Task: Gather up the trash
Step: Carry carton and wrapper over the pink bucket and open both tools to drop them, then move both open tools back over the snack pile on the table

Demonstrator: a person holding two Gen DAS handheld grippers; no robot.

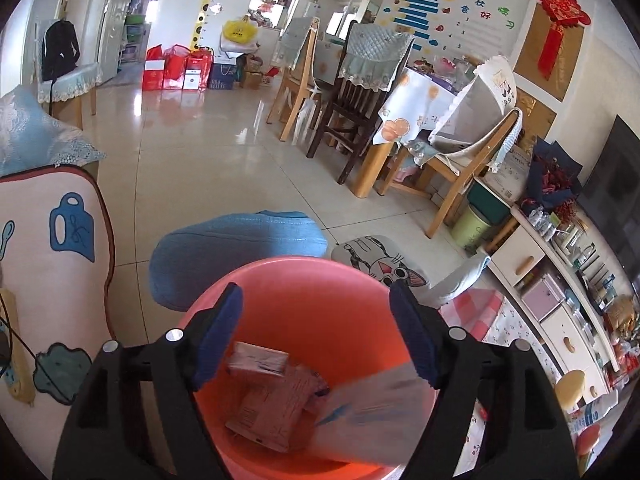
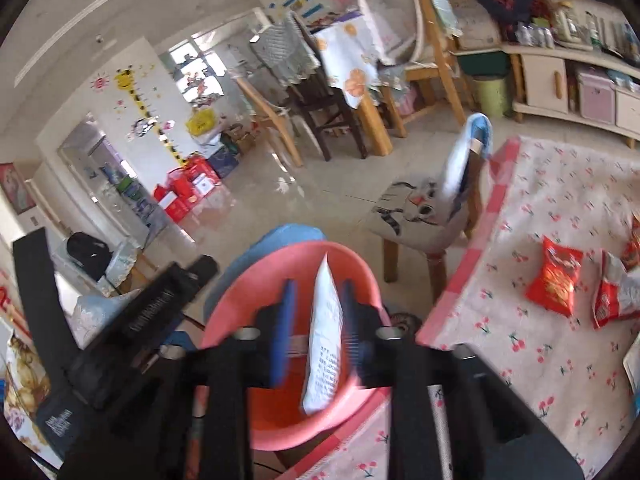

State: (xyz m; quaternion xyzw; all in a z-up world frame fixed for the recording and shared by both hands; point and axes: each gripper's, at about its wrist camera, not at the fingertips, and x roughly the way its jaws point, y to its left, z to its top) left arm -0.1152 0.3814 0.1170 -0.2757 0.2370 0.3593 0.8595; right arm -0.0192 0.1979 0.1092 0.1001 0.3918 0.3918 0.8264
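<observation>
Both my grippers over the pink bucket [image 1: 304, 292], dropping trash in. My right gripper [image 2: 316, 320] has its jaws parted, with the white wrapper [image 2: 325, 332] standing on edge between the pads; there looks to be a gap on both sides, so I read it as let go, not pinched, lower end already inside the rim. My left gripper [image 1: 316, 336] is open wide, nothing between the pads, hanging right above the bucket mouth. To do this drop well: keep the right jaws apart, hold over the middle of the bucket until the wrapper clears the pads, and don't clip the rim pulling away. The left view shows the bucket floor: a crumpled pinkish packet [image 1: 276, 404] already lying there, and the white wrapper coming in blurred at the right. The right view can't see that, but shows the cherry-print tablecloth [image 2: 520, 360] beside the bucket with a red snack bag [image 2: 554, 282] and another red-and-white wrapper [image 2: 614, 296] still to collect.
</observation>
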